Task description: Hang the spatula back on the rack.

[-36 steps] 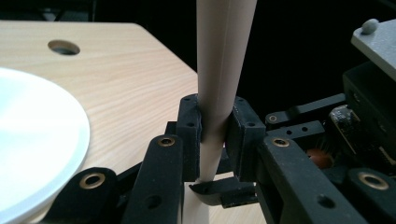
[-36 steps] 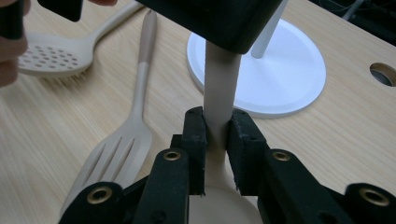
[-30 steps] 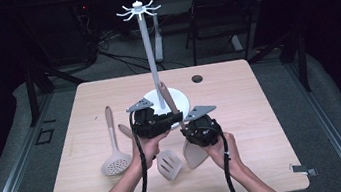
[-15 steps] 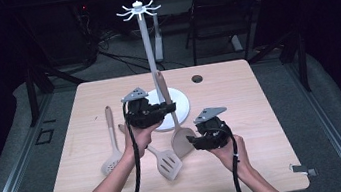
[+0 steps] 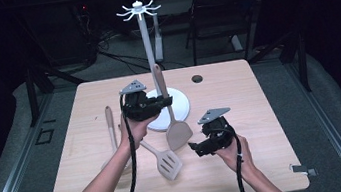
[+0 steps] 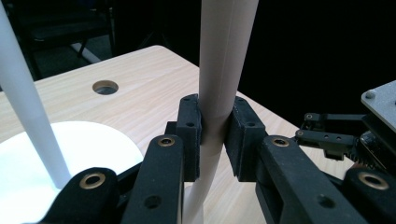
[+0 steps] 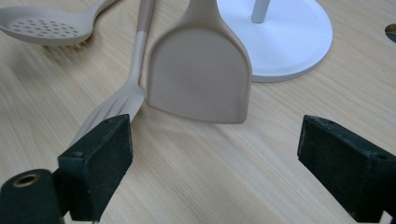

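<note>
Non-task items on the wooden surface (image 5: 262, 113): slotted turner (image 5: 168, 163) lying flat near 6 o'clock, head toward the front edge, handle running up toward 11. Perforated skimmer spoon (image 7: 44, 25) at about 8 o'clock, just beside the turner's handle; its handle (image 5: 110, 124) points to 12. Round cable hole (image 5: 197, 78) in the surface at 1 o'clock, near the back edge. Off the surface: dark chair (image 5: 217, 13) on the floor at 1 o'clock, cables on the floor behind at 11 o'clock, tape tabs (image 5: 304, 170) at the front corners.
</note>
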Tool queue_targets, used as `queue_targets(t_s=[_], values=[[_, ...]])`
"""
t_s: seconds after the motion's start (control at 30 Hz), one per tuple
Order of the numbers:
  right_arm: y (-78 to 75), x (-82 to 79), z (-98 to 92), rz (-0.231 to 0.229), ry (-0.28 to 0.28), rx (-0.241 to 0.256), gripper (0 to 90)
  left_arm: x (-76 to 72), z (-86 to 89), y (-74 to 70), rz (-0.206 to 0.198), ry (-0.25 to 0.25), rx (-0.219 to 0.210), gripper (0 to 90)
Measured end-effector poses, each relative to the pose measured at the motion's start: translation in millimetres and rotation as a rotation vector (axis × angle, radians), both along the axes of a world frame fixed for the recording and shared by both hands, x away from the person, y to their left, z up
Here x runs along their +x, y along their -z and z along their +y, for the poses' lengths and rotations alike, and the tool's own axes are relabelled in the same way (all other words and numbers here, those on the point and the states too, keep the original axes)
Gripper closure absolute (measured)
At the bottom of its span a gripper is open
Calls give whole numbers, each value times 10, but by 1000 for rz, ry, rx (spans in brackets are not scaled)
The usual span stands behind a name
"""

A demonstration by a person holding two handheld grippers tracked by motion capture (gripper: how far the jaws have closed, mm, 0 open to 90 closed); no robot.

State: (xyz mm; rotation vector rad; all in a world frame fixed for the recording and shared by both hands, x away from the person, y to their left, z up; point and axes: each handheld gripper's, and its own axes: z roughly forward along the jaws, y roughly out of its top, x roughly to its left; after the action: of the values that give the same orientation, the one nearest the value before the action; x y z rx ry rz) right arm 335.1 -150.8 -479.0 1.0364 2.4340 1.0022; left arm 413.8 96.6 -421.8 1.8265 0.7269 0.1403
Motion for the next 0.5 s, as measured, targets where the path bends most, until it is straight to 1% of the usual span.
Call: queue_targets(t_s=[0.23,0.27,0.4,0.5], values=[[25,20,-37,7,0,-15,70,98,53,-39,-8,0,10,764],[31,24,-41,2,-2,-16,68,111,61,-54,-9,-4,11,764],[39,33,-63,13,4,-22,66,155,86,-100,-11,0,-1,764],[40,39,-83,13,6,-18,67,188,93,-151,-20,2,7,764]])
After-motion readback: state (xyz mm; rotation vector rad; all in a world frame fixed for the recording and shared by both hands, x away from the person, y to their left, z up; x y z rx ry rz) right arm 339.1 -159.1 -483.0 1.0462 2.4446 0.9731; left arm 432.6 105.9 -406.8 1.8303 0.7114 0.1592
